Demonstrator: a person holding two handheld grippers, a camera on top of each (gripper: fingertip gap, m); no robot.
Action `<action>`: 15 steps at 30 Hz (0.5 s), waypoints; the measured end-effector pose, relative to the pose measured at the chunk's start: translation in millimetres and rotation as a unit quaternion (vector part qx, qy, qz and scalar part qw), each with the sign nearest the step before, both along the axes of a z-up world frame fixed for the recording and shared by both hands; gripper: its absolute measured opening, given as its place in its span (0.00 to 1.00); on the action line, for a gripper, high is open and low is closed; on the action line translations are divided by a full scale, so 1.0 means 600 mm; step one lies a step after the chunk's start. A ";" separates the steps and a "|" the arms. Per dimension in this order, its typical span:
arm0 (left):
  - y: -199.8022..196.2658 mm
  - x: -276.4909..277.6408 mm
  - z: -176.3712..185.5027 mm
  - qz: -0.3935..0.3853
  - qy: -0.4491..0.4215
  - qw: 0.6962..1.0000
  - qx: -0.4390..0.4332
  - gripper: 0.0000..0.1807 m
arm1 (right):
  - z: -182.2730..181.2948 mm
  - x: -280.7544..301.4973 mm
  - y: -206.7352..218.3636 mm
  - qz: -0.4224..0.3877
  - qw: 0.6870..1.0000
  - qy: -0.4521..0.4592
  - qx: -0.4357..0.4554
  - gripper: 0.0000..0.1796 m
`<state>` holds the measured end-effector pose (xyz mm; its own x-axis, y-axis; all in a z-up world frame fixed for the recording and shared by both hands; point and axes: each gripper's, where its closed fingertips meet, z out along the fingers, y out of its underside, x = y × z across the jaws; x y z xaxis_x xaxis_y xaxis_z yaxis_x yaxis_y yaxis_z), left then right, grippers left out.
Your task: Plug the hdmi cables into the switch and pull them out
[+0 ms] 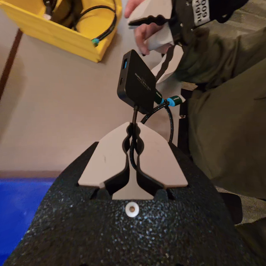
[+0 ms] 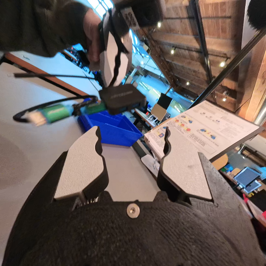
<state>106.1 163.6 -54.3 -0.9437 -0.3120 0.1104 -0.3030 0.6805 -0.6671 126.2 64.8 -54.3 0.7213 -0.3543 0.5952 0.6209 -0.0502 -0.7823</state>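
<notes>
Left tongs clenched on the switch's thin black pigtail cable, holding the black switch aloft over the grey counter. One green-and-blue HDMI plug seated in the switch's lower edge; second plug of the same braided HDMI cable hanging free just beside it, gold tip bare in the right wrist view. Cable looping down behind the left tongs, possibly passing between the two fingers as well, though hard to tell there. Right tongs released, fingers spread wide with nothing between, near the switch but apart from it. Yellow bin toward the counter's far corner with another black cable coiled inside. Blue bin near the counter's edge, beside a tilted instruction board.
</notes>
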 end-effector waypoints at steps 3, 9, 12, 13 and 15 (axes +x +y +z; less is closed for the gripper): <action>-0.041 -0.014 -0.020 -0.032 0.008 0.999 -0.008 0.02 | 0.004 -0.025 -0.001 0.044 0.999 -0.010 -0.001 0.46; -0.056 0.009 -0.024 0.014 -0.009 0.999 -0.028 0.02 | -0.015 -0.010 -0.013 0.083 0.990 0.111 -0.012 0.45; -0.053 0.027 -0.023 0.067 -0.035 0.996 -0.037 0.02 | -0.025 0.018 -0.005 0.065 0.976 0.209 0.009 0.46; -0.053 0.031 -0.021 0.082 -0.045 0.995 -0.042 0.02 | -0.034 0.018 0.006 0.065 0.970 0.235 0.005 0.46; -0.053 0.039 -0.018 0.106 -0.068 0.991 -0.049 0.02 | -0.054 0.023 0.027 0.048 0.960 0.275 -0.007 0.40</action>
<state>129.6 131.9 -65.3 -0.8665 -0.4985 0.0265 -0.3348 0.5409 -0.7716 139.9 81.3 -86.4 0.9568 -0.2651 0.1193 0.1168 -0.0253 -0.9928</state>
